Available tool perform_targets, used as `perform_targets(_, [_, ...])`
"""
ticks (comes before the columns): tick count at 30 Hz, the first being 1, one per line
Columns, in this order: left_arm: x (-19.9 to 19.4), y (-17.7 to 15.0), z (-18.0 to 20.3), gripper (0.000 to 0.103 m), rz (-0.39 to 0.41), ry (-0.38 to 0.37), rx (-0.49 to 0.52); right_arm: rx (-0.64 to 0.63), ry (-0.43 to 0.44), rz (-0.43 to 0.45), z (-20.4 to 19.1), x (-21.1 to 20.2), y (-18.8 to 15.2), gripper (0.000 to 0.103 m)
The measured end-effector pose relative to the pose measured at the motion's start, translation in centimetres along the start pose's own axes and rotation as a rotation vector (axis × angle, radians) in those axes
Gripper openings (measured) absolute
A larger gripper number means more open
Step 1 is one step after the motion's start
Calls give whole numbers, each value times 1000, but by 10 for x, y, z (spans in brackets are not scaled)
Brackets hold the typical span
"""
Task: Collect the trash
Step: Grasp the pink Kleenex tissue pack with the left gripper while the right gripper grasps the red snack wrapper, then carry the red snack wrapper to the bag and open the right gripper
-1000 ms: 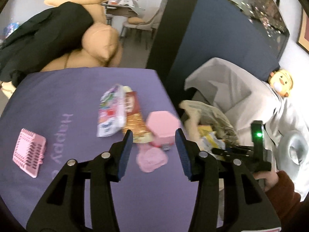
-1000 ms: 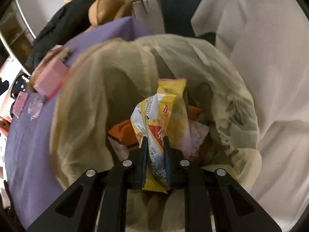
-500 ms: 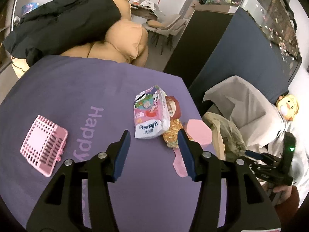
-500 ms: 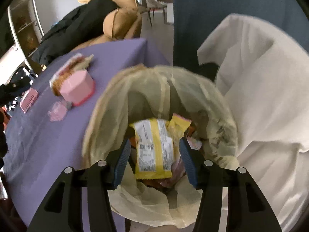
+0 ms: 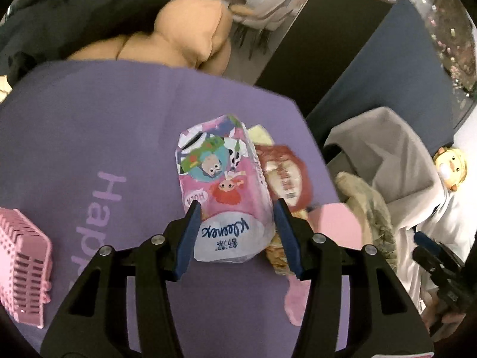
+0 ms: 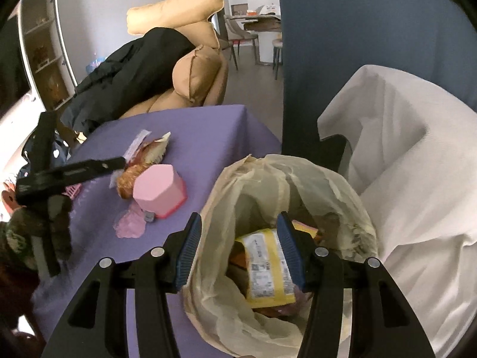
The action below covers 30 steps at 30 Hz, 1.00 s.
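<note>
My left gripper (image 5: 237, 238) is open, its fingers on either side of a pink Kleenex tissue pack (image 5: 222, 191) lying on the purple tablecloth (image 5: 89, 125). A red snack wrapper (image 5: 284, 176) lies against the pack's right side. My right gripper (image 6: 240, 250) is open and empty above the translucent trash bag (image 6: 337, 191). A yellow wrapper (image 6: 265, 271) lies inside the bag with other wrappers. The left gripper also shows in the right wrist view (image 6: 98, 165), over the wrappers (image 6: 140, 161).
A pink hexagonal box (image 6: 159, 189) and a pink lid (image 6: 129, 225) sit near the bag. A pink basket (image 5: 22, 271) is at the table's left. A tan sofa with a black coat (image 6: 143, 68), a white-draped chair (image 6: 411, 155) and a doll (image 5: 450, 164) surround the table.
My right gripper opened, dropped the yellow wrapper into the bag and rose away. My left gripper moved forward and left until its fingers straddle the tissue pack.
</note>
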<state>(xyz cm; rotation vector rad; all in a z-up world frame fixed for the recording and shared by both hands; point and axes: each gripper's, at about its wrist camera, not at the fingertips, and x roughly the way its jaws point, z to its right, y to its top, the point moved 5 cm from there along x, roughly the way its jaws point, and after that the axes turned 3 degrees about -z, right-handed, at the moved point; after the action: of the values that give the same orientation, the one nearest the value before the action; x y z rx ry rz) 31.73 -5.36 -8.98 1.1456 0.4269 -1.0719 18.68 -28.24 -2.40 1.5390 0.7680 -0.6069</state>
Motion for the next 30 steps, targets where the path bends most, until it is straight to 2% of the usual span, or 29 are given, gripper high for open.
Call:
perform_targets(1, [0,0,-1,40,-5,0,7,-1,3,0,-2,0,2,50])
perform_targets(2, [-2,-2,-4,26,-14,25,25,-1,7,0,-4,1,4,50])
perform_targets(3, [-3,-4,-8,19,-25,50,32,-1,12,1,-6,2,5,50])
perform_targets(6, [-13,-14,-20,15,-53,33,17,0,36,-2,-18,10,15,50])
perform_targets(14, [-55,-60,-37,15,-76,28,50,-87,78,-17,-83,51,44,50])
perform_targets(16, [-65,-69,-42,17,-59,24,37,-101,86,-22,-101,67,55,50])
perform_targets(18, [-70,-73,-44,26,-55,10,18,-113,88,-33,-116,83,65,50])
perform_targets(21, [-76,-80,-44,32,-50,13,32,-122,82,-57,-133,107,79,50])
perform_targets(26, [-87,-85,-52,34,-8,32,21,-188,18,-100,-154,142,90,50])
perform_targets(27, [-88,-85,-53,34,-9,23,13,-198,14,-107,-156,145,90,45])
perform_targets(28, [-89,-85,-54,34,-9,14,3,-217,14,-119,-161,149,89,31])
perform_targets(29, [-90,-85,-56,34,-9,7,-5,-225,8,-106,-162,148,89,31])
perform_targets(30, [-92,-86,-58,34,-6,2,-15,-227,10,-94,-163,145,89,23])
